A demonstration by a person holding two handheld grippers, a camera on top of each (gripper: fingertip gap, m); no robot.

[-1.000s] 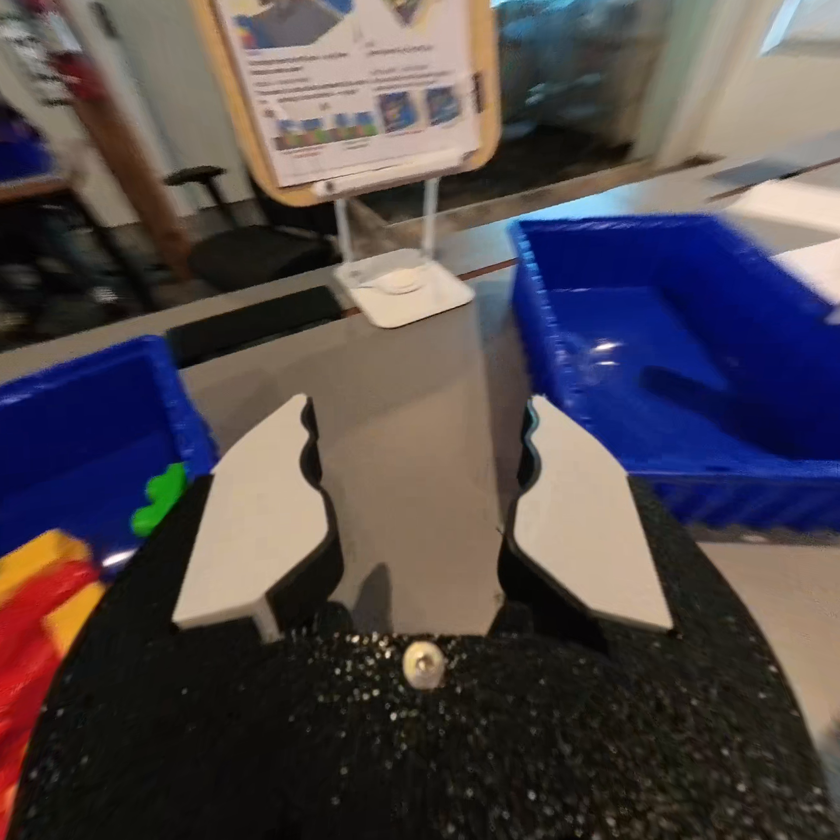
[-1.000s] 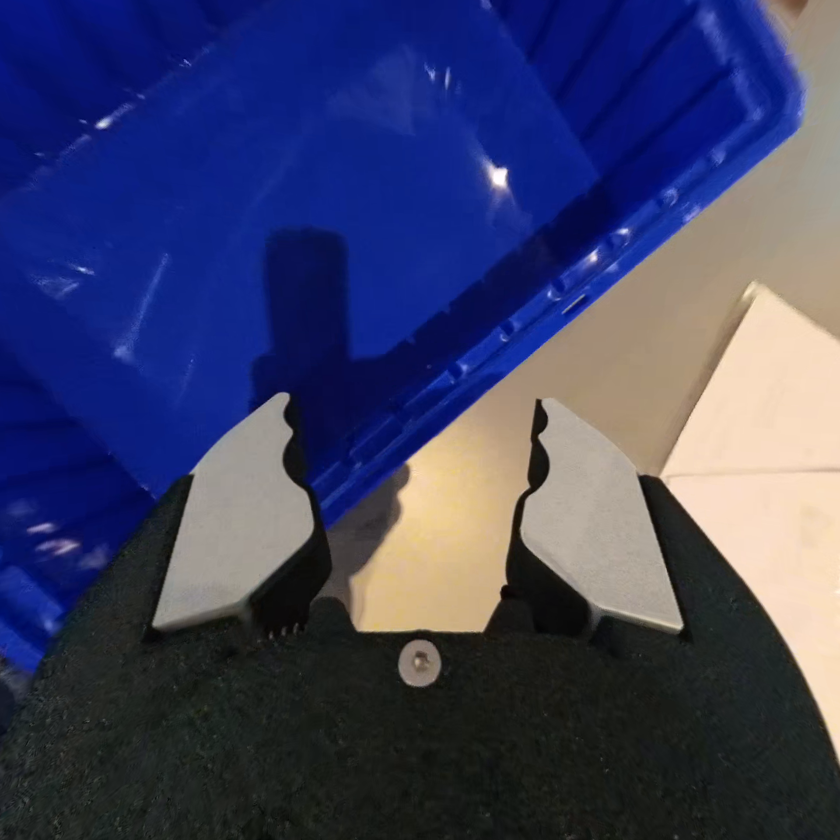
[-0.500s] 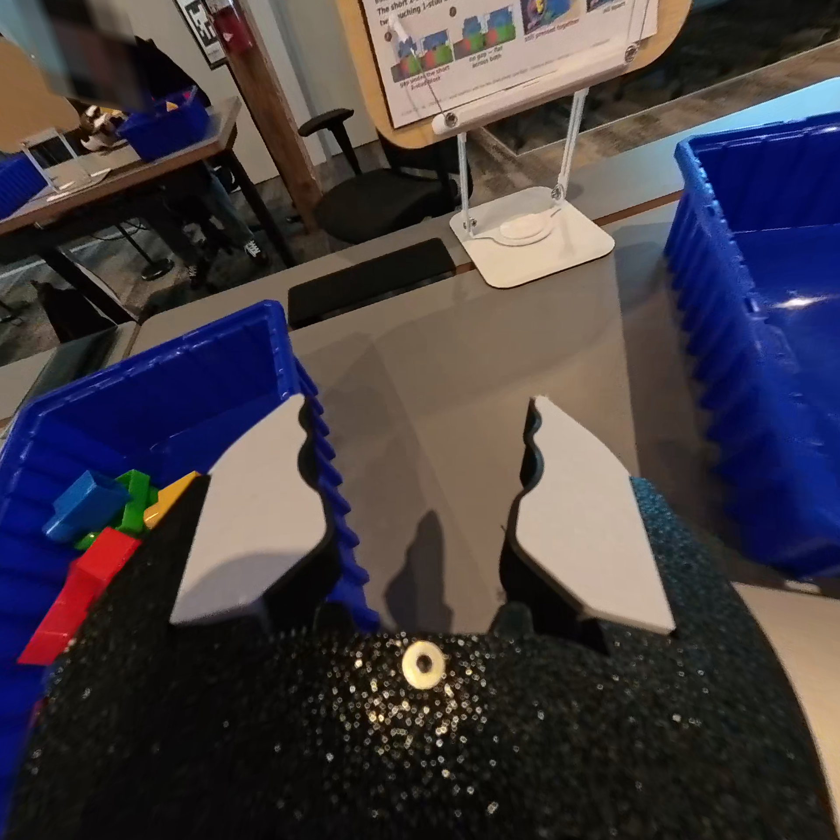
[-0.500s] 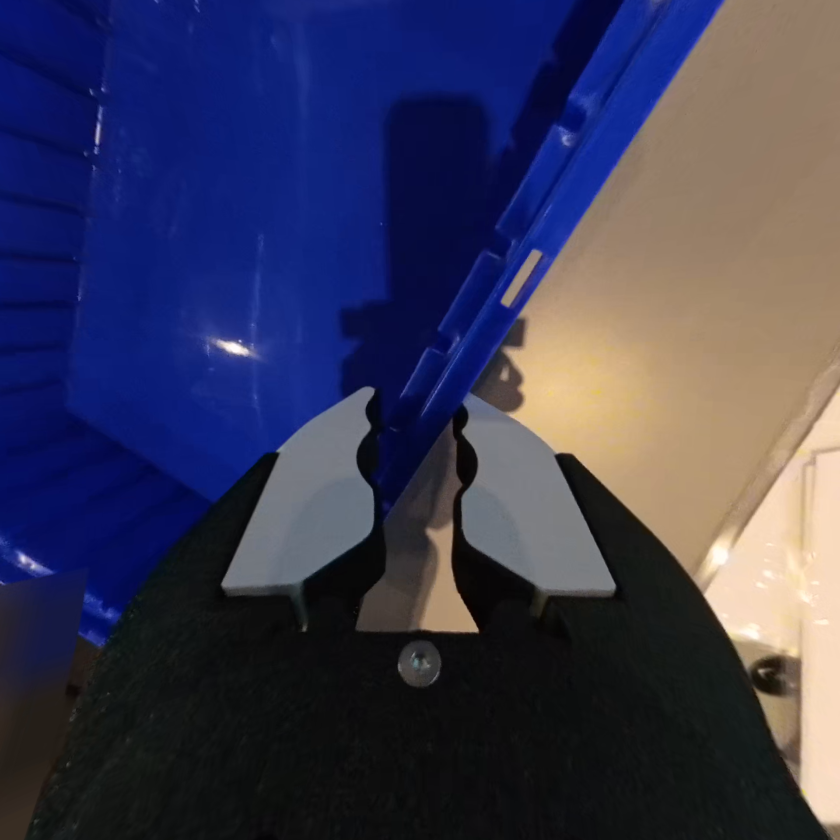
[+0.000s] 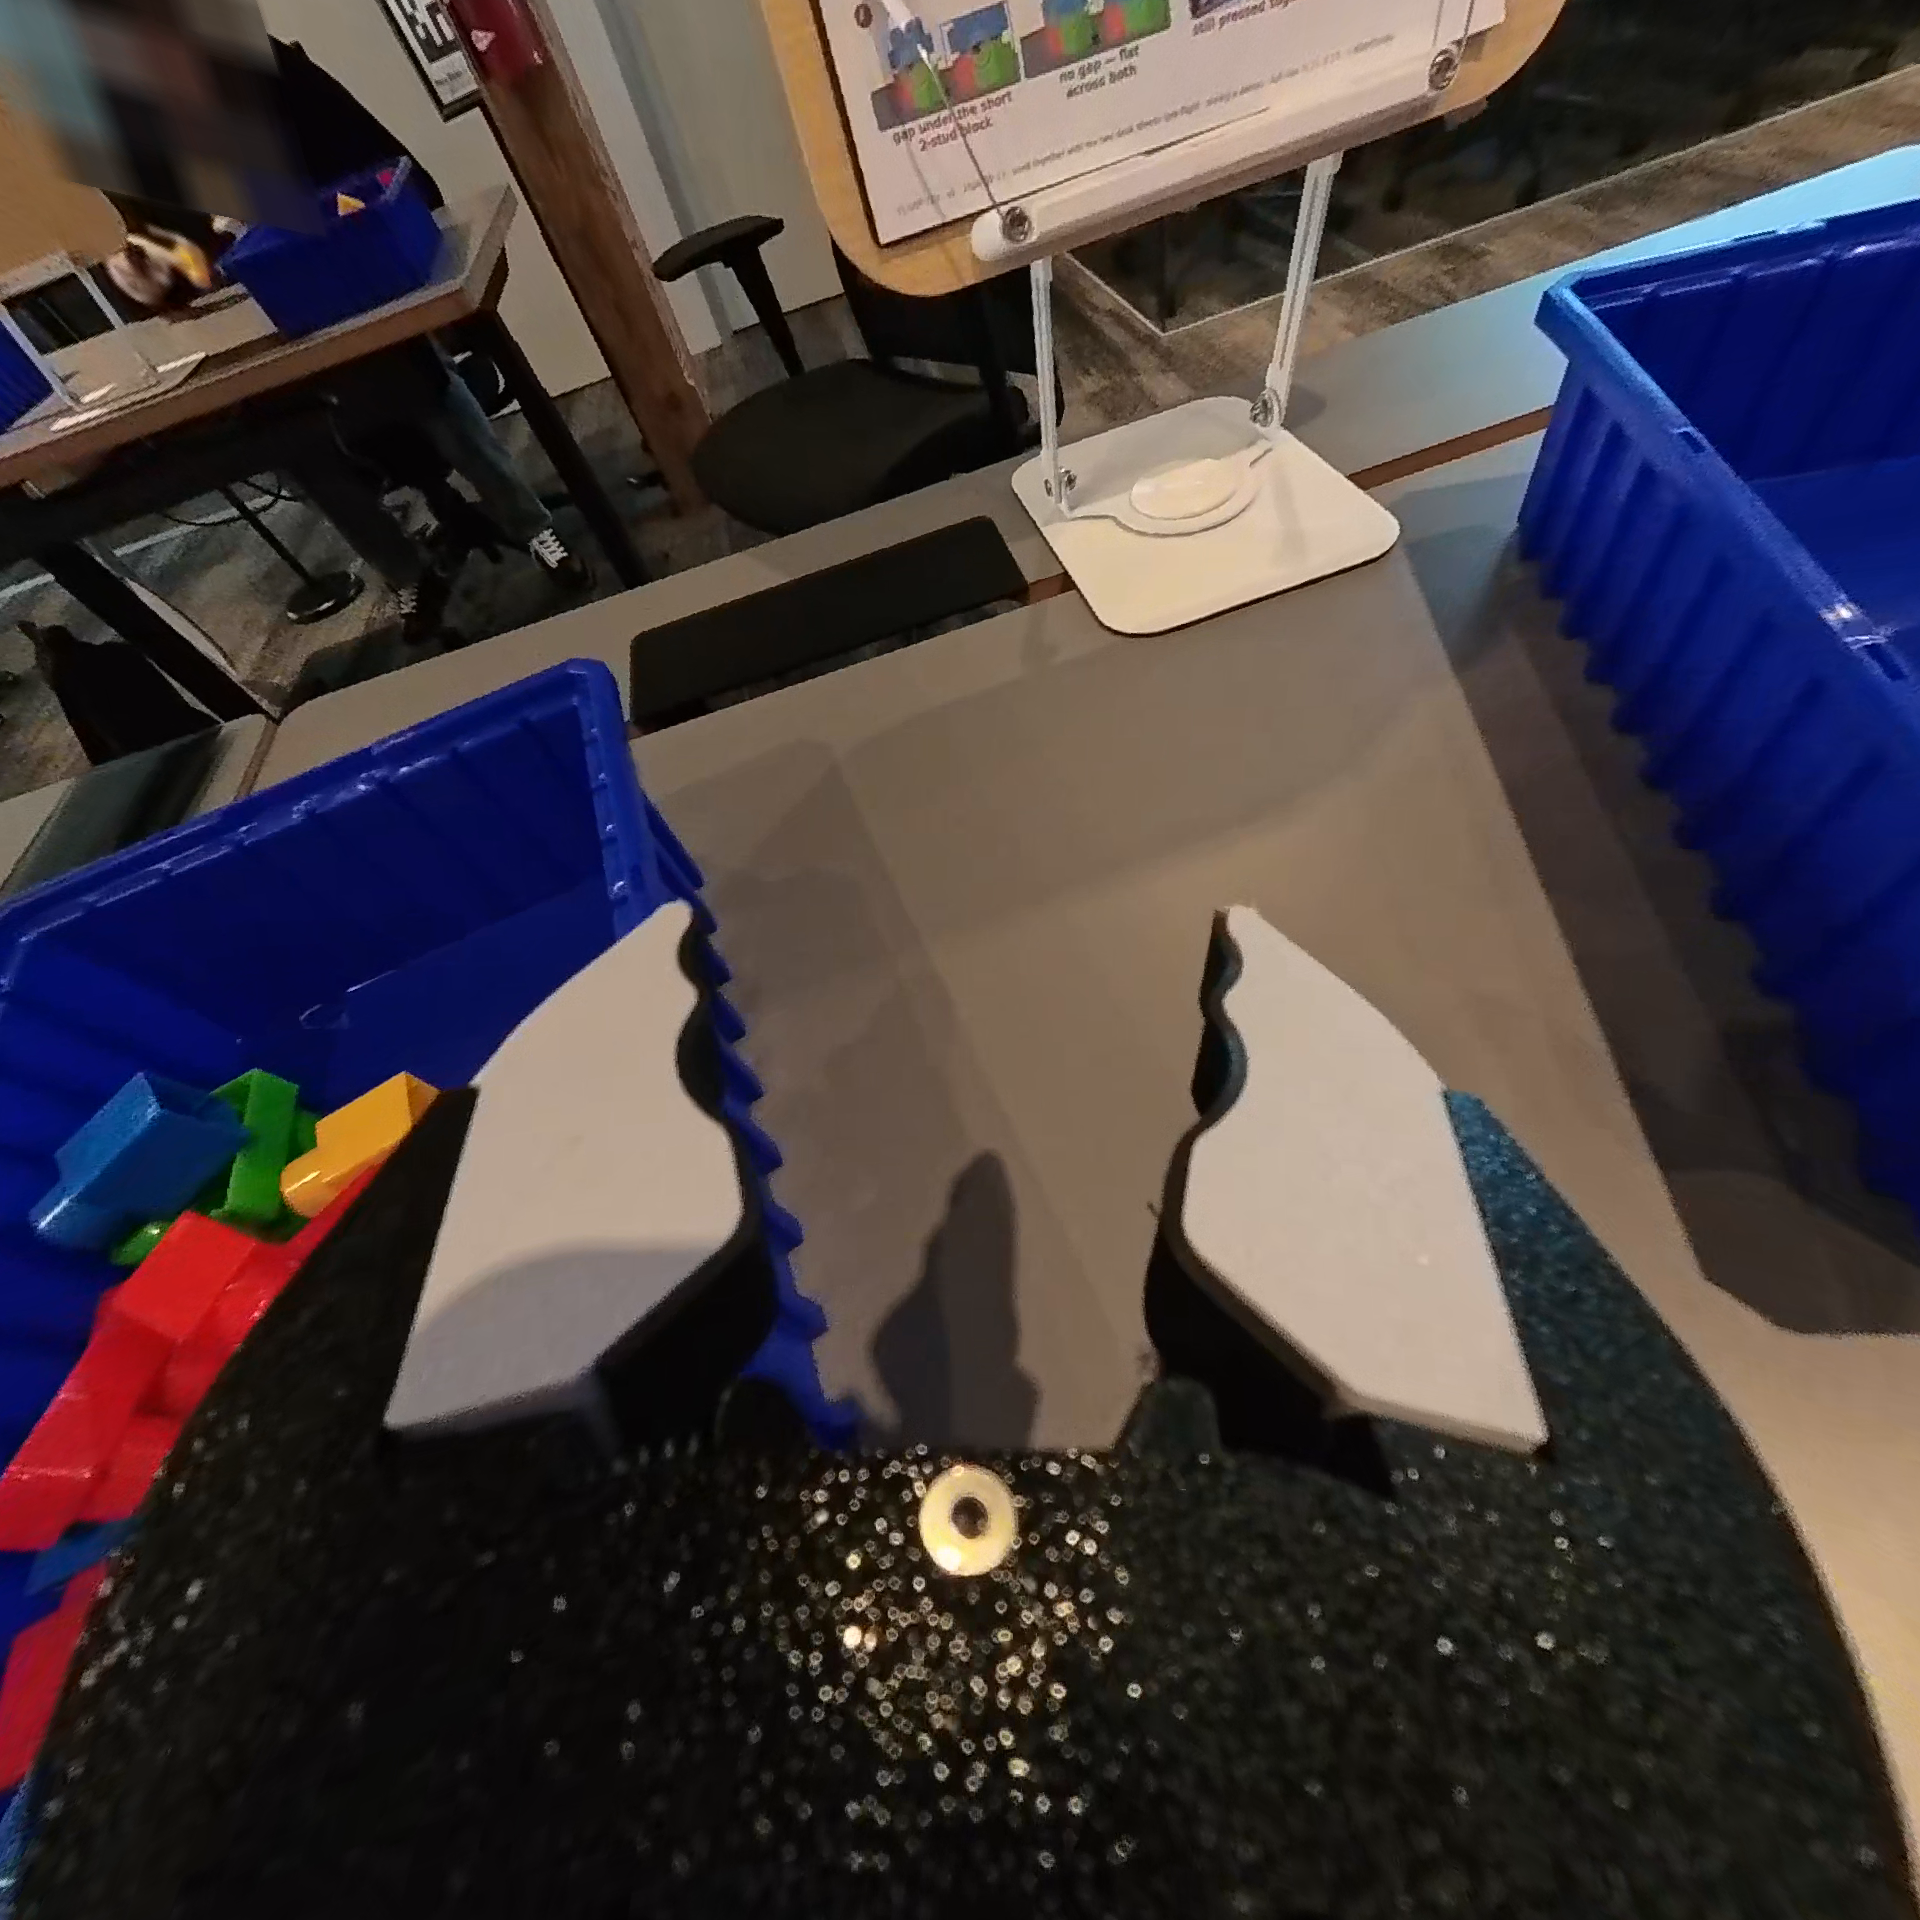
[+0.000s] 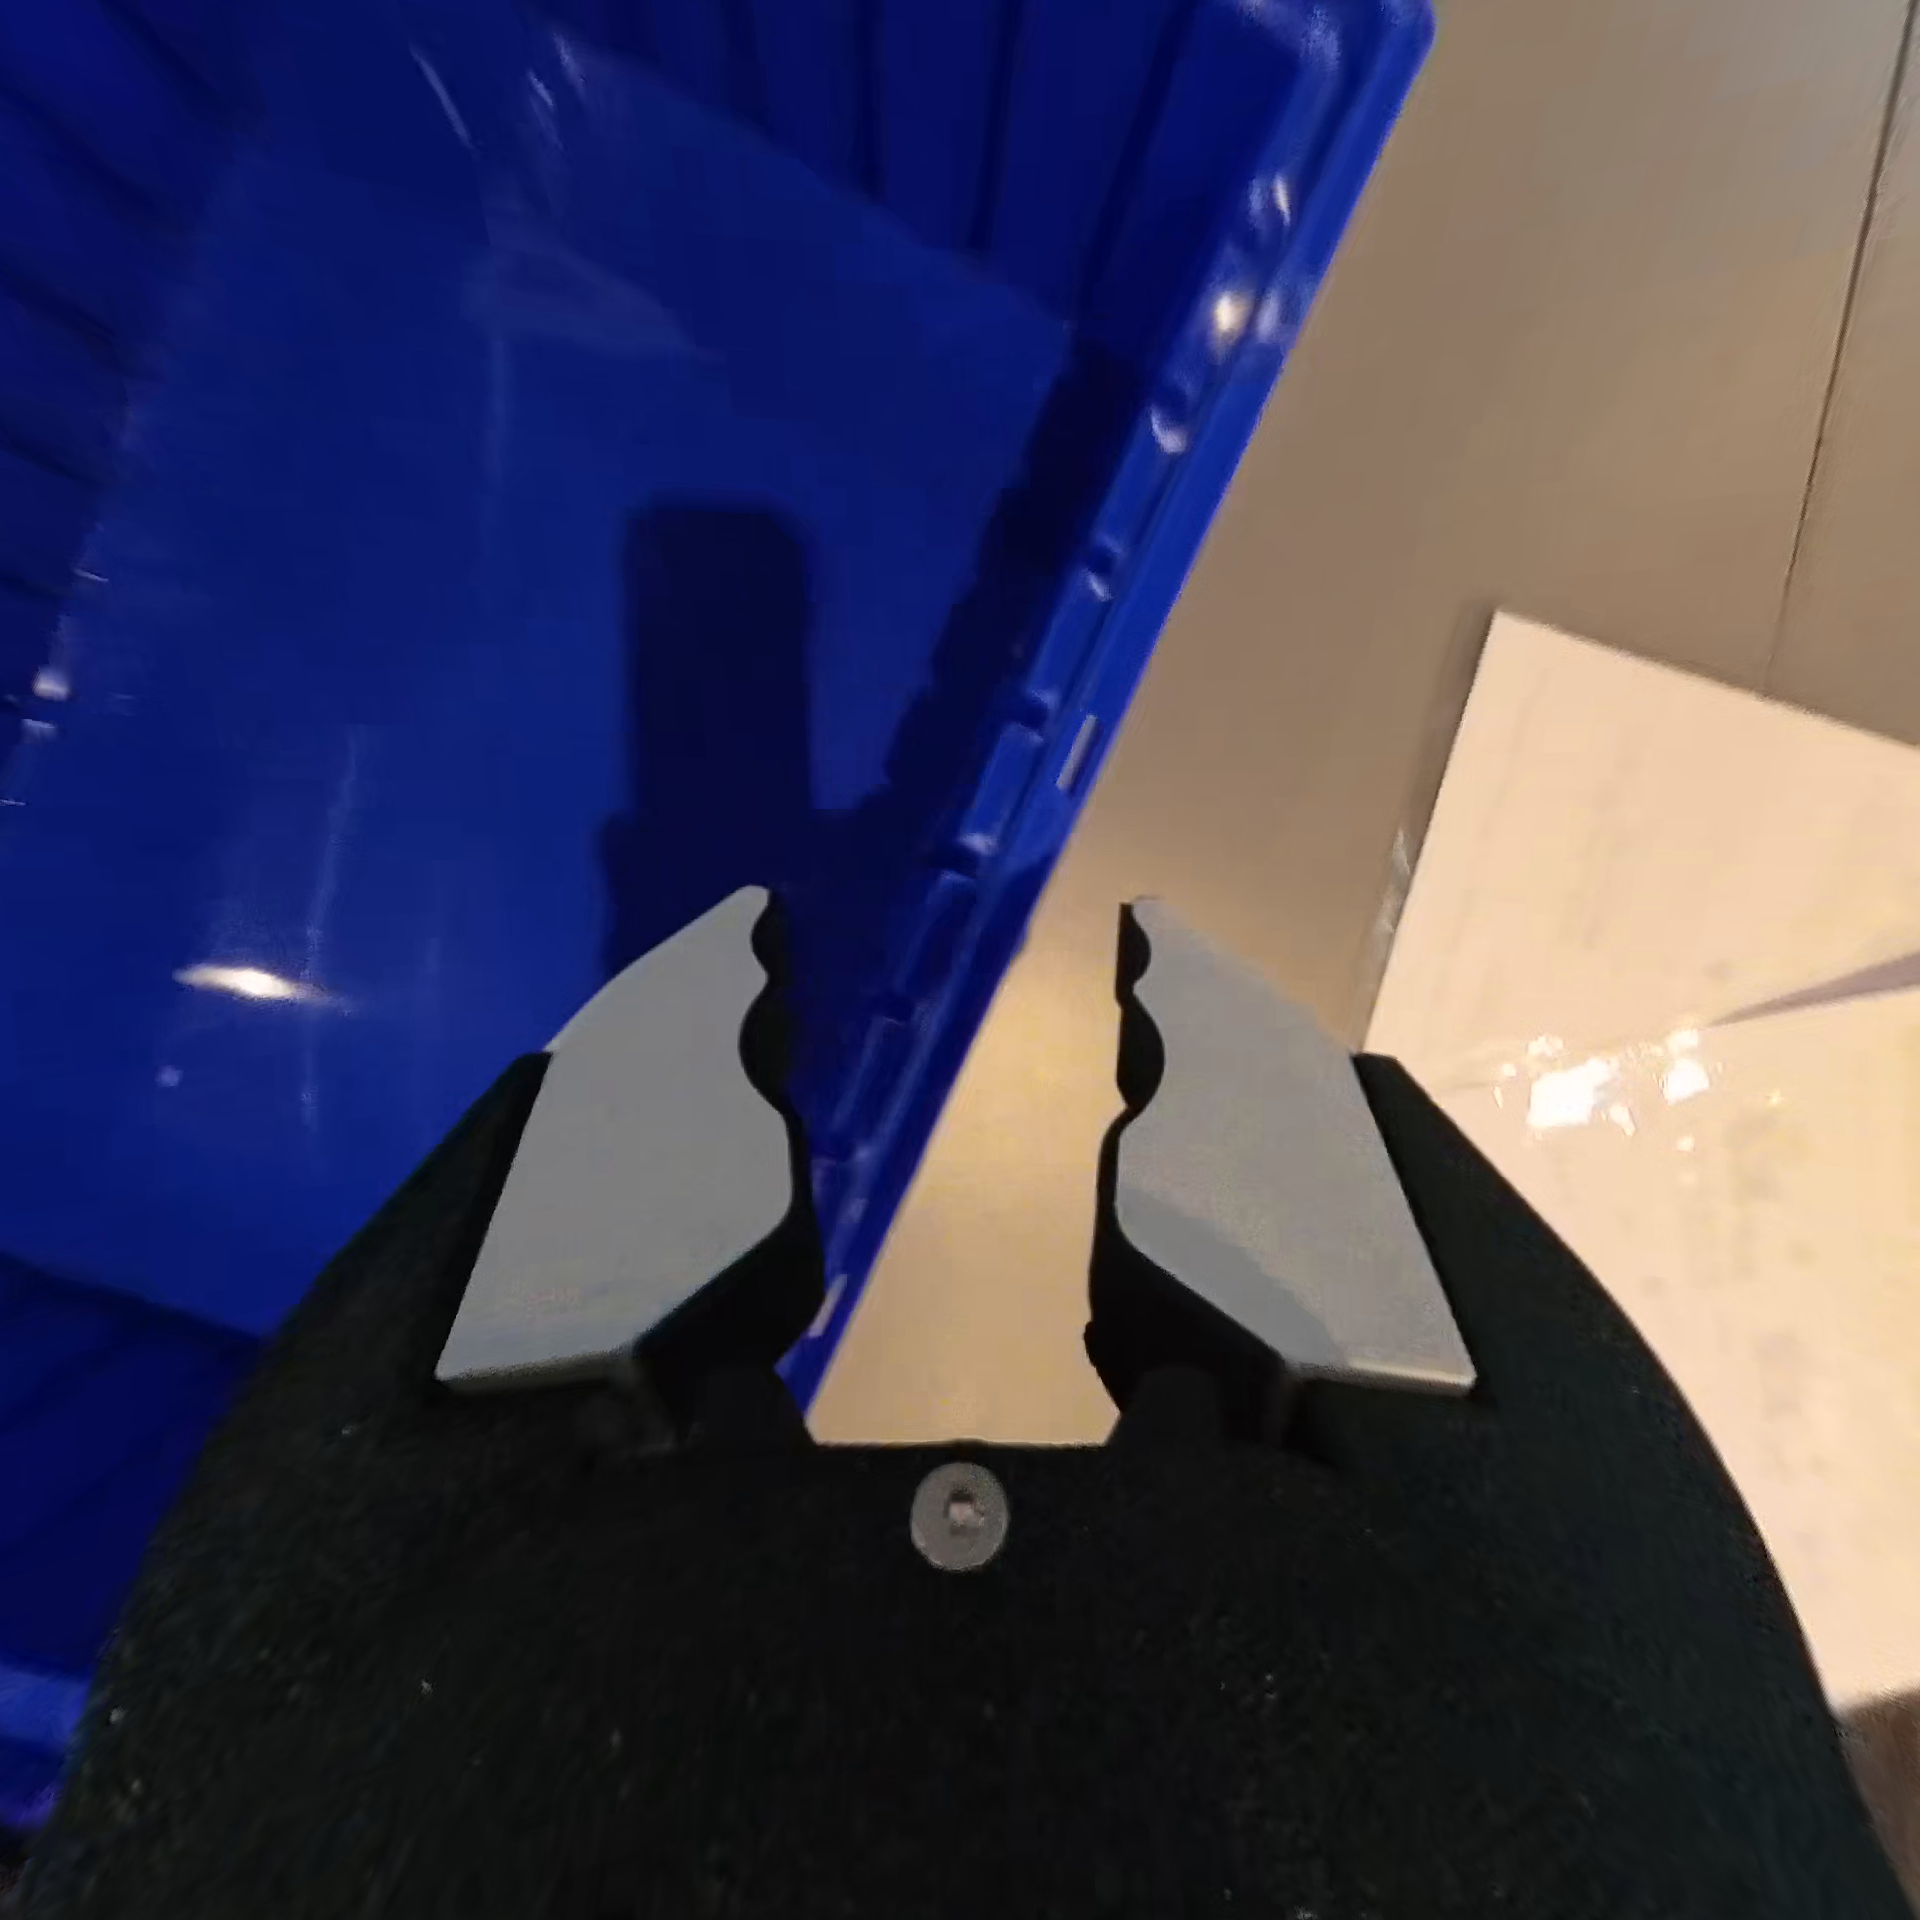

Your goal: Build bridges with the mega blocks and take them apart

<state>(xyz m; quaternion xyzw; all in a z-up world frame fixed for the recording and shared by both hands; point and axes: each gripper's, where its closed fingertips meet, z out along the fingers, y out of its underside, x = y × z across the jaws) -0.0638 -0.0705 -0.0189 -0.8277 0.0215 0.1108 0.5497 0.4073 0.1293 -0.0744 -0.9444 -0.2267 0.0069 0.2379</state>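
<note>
Several mega blocks lie in a blue bin (image 5: 312, 800) at the left: a blue one (image 5: 135, 1153), a green one (image 5: 260, 1153), a yellow one (image 5: 364, 1138) and red ones (image 5: 177, 1320). My left gripper (image 5: 956, 920) is open and empty above the grey table (image 5: 1039, 831), with its left finger over that bin's right wall. My right gripper (image 6: 945, 904) is open and empty. The rim (image 6: 1195, 499) of a second blue bin runs between its fingers, close to the left one. No blocks show in the part of that bin in view.
The second blue bin (image 5: 1683, 623) stands at the table's right. A white stand (image 5: 1205, 520) carrying an instruction board is at the back middle, with a black pad (image 5: 821, 613) to its left. A white sheet (image 6: 1662, 987) lies right of the second bin.
My right gripper closed on the bin's rim half a second ago and has now opened again. My left gripper swung left toward the bin of blocks and stayed open.
</note>
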